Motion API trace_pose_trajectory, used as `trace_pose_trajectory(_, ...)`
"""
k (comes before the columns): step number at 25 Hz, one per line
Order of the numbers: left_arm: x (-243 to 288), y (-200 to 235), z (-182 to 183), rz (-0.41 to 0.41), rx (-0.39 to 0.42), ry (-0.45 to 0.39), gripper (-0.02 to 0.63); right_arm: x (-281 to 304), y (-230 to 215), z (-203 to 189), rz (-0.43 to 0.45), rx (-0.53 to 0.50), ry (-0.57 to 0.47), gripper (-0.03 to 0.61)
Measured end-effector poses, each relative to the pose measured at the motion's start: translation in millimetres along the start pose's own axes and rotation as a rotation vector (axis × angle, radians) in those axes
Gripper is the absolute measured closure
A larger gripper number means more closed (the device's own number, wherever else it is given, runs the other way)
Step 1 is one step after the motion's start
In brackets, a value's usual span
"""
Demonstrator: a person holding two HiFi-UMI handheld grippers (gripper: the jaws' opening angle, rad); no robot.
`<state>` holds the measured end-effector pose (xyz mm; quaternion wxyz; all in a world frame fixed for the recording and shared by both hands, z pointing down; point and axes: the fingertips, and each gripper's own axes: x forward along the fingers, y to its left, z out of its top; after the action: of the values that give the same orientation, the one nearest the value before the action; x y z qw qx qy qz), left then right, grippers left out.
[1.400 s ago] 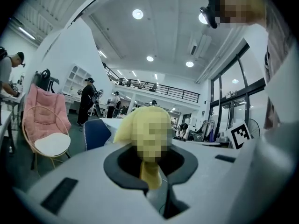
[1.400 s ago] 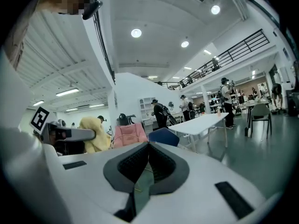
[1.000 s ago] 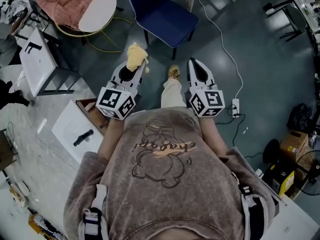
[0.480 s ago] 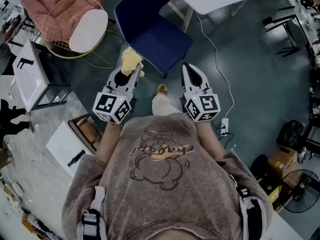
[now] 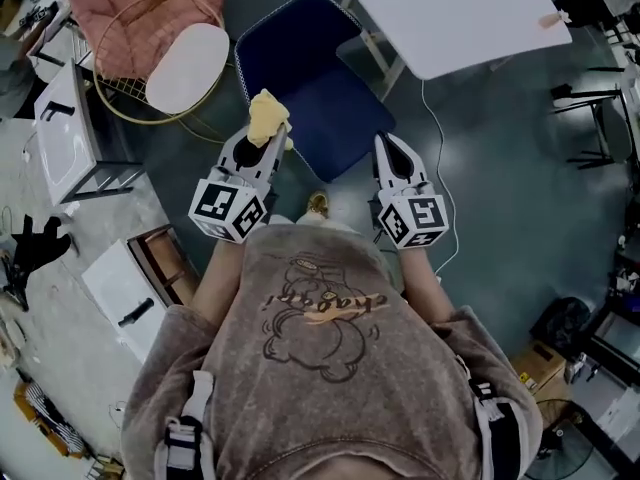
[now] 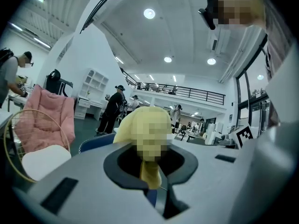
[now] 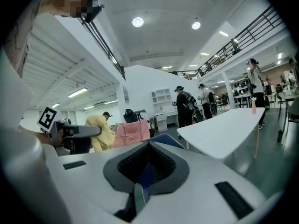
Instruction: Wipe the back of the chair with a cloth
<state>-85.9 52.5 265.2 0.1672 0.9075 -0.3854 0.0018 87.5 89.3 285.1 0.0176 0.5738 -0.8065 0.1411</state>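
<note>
A blue chair (image 5: 312, 83) stands on the floor just ahead of me, its seat under both gripper tips. My left gripper (image 5: 268, 136) is shut on a crumpled yellow cloth (image 5: 266, 115), which sticks up beyond the jaws over the seat's left edge. In the left gripper view the cloth (image 6: 142, 127) bulges above the closed jaws of the left gripper (image 6: 153, 185), with the chair (image 6: 93, 143) behind. My right gripper (image 5: 391, 143) is shut with nothing in it, over the seat's right corner. The right gripper view shows the right gripper (image 7: 139, 190), the chair (image 7: 164, 141) and the cloth (image 7: 101, 129).
A white table (image 5: 450, 13) stands right behind the chair. A pink chair (image 5: 130, 13) with a gold frame and a white round cushion (image 5: 188, 53) is at the far left. White cabinets (image 5: 62, 133) line the left. A cable (image 5: 437, 133) runs across the floor on the right.
I have walked forward: the blue chair has come closer and now lies under both gripper tips. The left gripper still holds the cloth and the right stays shut.
</note>
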Motion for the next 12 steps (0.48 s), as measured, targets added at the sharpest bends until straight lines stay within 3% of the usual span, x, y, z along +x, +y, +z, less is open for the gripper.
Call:
trace_pose_trajectory(5,12,19,5,0.039,-0.008,0.009,0.546,32,-5,6,0.029,0.016,0.009,0.554)
trace_pose_trajectory(12,35,45,8,0.018,0.003,0.004,0.546,63,-10,1,0.003,0.024,0.017,0.554)
